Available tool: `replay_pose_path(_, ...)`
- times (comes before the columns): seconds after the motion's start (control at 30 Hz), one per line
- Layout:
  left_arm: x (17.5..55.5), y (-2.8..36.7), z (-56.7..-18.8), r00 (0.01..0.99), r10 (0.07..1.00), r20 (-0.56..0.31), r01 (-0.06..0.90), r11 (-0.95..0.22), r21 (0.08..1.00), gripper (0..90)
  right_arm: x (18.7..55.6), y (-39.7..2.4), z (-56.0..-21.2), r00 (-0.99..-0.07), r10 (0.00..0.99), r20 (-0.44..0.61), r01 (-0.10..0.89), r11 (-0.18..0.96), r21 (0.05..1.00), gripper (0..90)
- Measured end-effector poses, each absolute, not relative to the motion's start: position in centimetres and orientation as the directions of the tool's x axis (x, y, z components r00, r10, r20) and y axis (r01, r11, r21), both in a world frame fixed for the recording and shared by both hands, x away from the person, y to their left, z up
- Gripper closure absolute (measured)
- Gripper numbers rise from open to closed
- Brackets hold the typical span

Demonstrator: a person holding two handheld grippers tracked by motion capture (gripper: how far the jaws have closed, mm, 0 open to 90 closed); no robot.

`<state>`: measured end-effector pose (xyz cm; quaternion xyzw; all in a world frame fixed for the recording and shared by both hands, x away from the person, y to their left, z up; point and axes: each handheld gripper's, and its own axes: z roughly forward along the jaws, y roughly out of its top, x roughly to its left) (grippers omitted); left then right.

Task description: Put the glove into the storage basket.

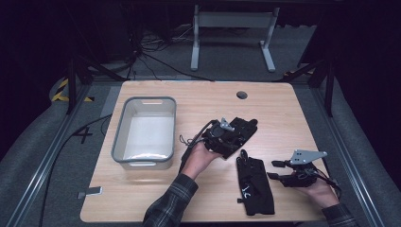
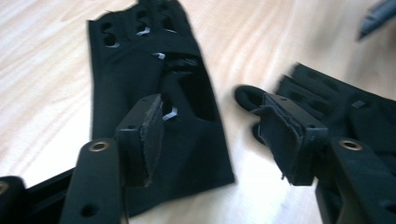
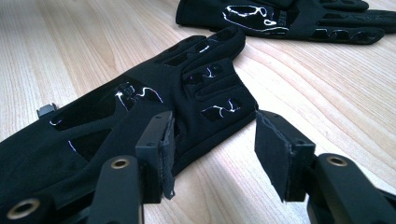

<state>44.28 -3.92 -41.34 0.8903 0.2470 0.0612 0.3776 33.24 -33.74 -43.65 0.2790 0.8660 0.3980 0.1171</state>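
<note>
Left tool [image 1: 236, 126] hovering half open over the far black fabric glove [image 1: 242, 128] at table [image 1: 198, 99] centre, gripping nothing. Right tool [image 1: 276, 170] at four o'clock, half open, empty, beside the near black glove [image 1: 255, 185].

I see a light wooden table [image 1: 283, 118] with rounded corners and a round cable hole [image 1: 242, 95] near its far edge. A grey plastic bin [image 1: 144, 133] sits on its left part. Two black gloves lie on the wood: one glove [image 1: 243, 130] at the middle, the other glove [image 1: 255, 185] nearer me.
</note>
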Motion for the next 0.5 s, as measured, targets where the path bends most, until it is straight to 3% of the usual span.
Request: replay_pose_path(0.5, 49.3, -3.9, -42.7, 0.815, 0.574, -0.077, 0.468, -0.576, 0.670, 52.4, 33.2, -33.7, -43.7, -0.818, 0.575, 0.016, 0.389, 0.532, 0.752, 48.4)
